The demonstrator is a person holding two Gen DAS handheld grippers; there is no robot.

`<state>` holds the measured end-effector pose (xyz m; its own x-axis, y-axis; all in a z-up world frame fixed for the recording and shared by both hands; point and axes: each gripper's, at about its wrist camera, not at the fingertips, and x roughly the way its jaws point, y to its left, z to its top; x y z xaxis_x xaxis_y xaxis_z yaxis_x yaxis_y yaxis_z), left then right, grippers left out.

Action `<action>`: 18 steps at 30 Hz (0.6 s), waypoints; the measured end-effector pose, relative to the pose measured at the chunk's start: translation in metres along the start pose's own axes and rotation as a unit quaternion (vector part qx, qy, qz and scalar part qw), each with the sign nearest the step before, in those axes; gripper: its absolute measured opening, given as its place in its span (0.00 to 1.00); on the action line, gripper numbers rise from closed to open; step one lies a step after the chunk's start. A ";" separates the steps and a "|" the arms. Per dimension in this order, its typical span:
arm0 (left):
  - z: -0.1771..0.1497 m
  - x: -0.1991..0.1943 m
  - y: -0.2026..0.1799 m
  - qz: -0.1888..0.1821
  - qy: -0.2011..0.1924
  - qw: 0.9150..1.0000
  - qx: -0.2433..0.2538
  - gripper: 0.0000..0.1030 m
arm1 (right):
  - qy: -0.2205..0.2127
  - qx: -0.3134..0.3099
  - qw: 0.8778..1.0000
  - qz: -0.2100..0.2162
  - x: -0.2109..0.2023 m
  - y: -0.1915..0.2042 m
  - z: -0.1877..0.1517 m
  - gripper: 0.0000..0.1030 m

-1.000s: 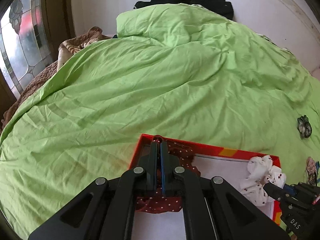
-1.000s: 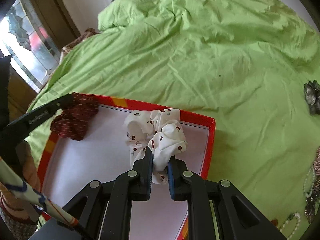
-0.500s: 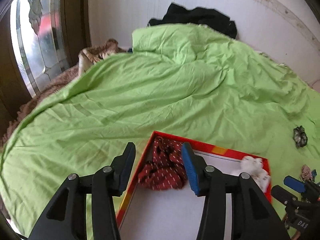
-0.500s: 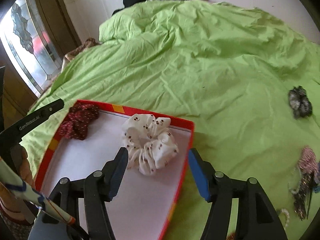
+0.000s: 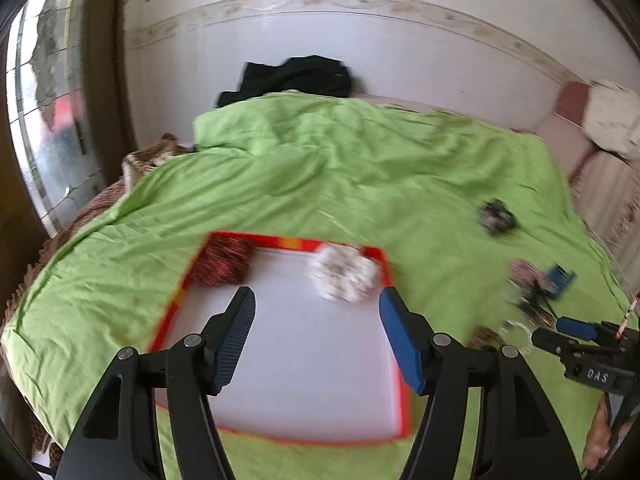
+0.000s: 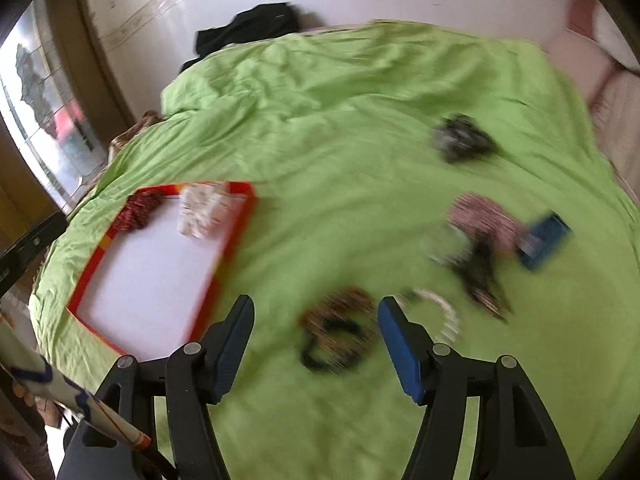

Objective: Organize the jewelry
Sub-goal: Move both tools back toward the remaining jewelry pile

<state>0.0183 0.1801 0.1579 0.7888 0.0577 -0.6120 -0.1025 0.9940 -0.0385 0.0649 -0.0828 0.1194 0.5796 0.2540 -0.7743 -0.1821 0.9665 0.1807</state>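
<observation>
A red-rimmed white tray (image 5: 200, 260) (image 6: 236, 236) lies on the green bedspread. In it sit a dark red dotted scrunchie (image 5: 222, 266) (image 6: 138, 210) and a white cherry-print scrunchie (image 5: 344, 274) (image 6: 204, 210). My left gripper (image 5: 316, 312) is open and empty above the tray's white floor. My right gripper (image 6: 316, 320) is open and empty above a dark beaded bracelet (image 6: 336, 332) on the bedspread, right of the tray. The right gripper's tip also shows in the left wrist view (image 5: 576, 330).
Loose on the green bedspread (image 6: 340, 128): a grey-black scrunchie (image 6: 460, 142) (image 5: 496, 218), a pink striped scrunchie (image 6: 484, 218), a blue box (image 6: 544, 238), dark hair clips (image 6: 480, 272), a white bead bracelet (image 6: 444, 312). Black clothing (image 5: 296, 78) lies by the wall.
Both grippers let go of their scrunchies in the tray, opened wide and pulled back and up. The right gripper swung right over the loose jewelry.
</observation>
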 end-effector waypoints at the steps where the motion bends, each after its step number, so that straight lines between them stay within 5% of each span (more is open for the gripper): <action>1: -0.005 -0.004 -0.012 -0.005 0.000 1.000 0.008 0.62 | -0.001 0.007 1.000 -0.005 -0.005 -0.010 -0.005 0.68; 10: -0.042 0.000 -0.092 -0.056 0.046 0.995 0.073 0.62 | -0.002 0.067 0.997 -0.047 -0.032 -0.094 -0.051 0.68; 18: -0.049 0.017 -0.118 -0.076 0.081 0.990 0.088 0.62 | 0.004 0.098 0.994 -0.045 -0.024 -0.124 -0.067 0.68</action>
<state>0.0137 0.0592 0.1136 0.6774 -0.0948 -0.7295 0.1272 0.9918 -0.0108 0.0205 -0.2111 0.0753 0.5801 0.1657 -0.7975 0.0289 0.9743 0.2235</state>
